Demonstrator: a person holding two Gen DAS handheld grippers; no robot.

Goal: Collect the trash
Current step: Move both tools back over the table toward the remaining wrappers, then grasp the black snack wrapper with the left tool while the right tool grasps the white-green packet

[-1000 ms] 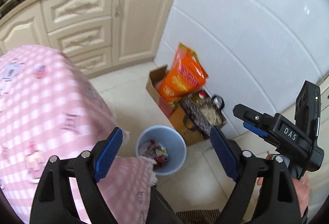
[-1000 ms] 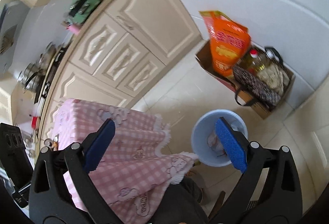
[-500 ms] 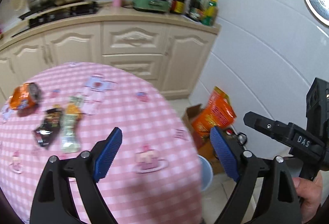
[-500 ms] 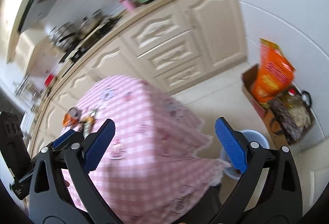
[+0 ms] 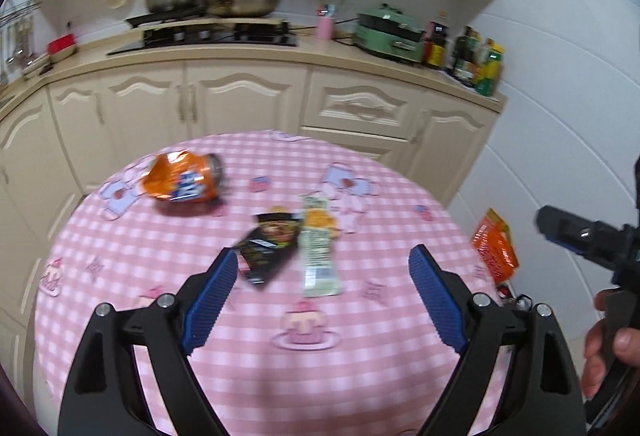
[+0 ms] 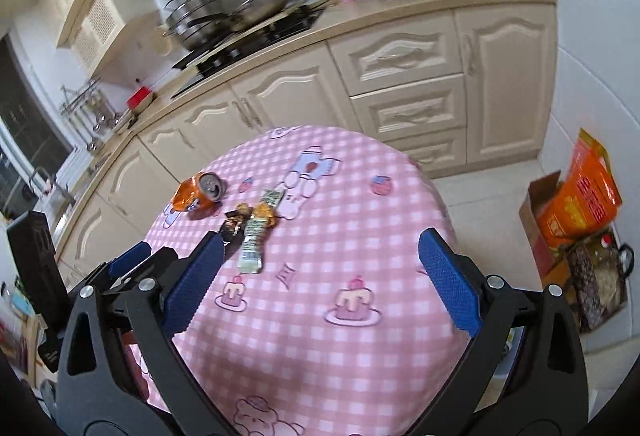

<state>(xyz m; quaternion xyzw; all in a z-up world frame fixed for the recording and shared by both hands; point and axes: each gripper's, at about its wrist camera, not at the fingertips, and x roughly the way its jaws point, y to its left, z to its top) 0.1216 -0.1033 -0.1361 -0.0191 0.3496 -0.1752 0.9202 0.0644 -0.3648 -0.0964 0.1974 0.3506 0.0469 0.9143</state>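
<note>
3 pieces of trash lie on the round worktop (image 5: pixel 256 364), which is covered by a pink-and-white checked cloth printed with cakes and cartoon figures. Farthest back is a crushed orange can (image 5: pixel 182 183) with blue and white lettering; it lies on its side, dented and flattened toward one end, and in the right wrist view its silver top (image 6: pixel 211 185) faces the camera. Near the middle lies a black snack wrapper (image 5: pixel 269 248) with an orange-red picture at its upper end, crumpled and lying at a slant. Just beside it, on its right and touching or nearly so, is a pale green wrapper (image 5: pixel 319 250), long and narrow, with an orange patch at the far end and fine print on a whitish panel toward the near end; it is blurred, so the print cannot be read.

The left gripper (image 5: pixel 322 300) hovers over the near part of the cloth, its blue ribbed fingers (image 5: pixel 210 300) spread wide and holding nothing; the black wrapper's near tip sits just by the left finger. The right gripper (image 6: pixel 320 282) is likewise held above the worktop with its fingers (image 6: pixel 448 280) wide apart and empty
</note>
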